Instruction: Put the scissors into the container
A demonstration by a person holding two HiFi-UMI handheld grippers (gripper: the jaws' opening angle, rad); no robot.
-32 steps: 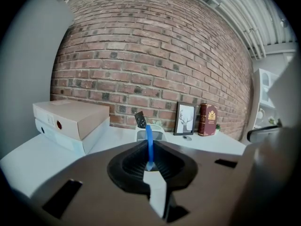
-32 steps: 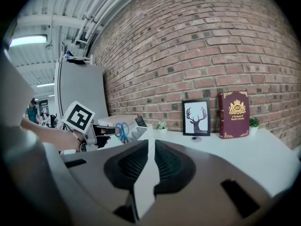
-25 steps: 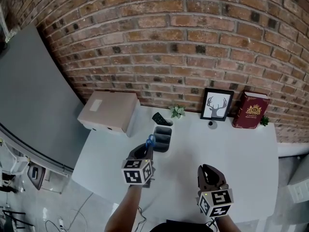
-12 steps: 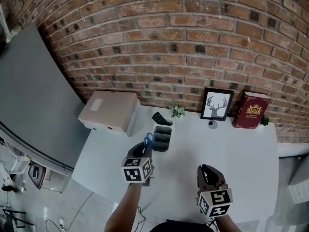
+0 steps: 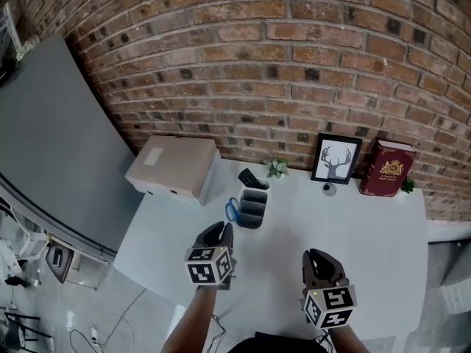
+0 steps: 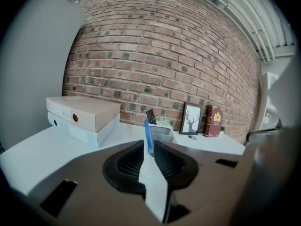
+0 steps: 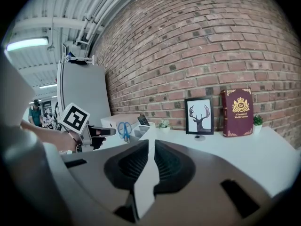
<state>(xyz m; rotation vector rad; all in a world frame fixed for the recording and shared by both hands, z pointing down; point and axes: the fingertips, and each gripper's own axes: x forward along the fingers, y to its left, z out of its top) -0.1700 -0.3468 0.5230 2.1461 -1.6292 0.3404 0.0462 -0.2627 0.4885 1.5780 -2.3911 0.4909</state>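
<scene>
Beige box lies well ahead and to the left of the left tool, on the white surface. That tool hovers with its jaws a narrow slit apart, pinching nothing. Just beyond its tips the blue-handled scissors stand handles-up at the near end of the grey container, and a black remote pokes from the far end. The right tool has its jaws pressed nearly together, empty. Well ahead of it stand a deer picture and a red book.
</scene>
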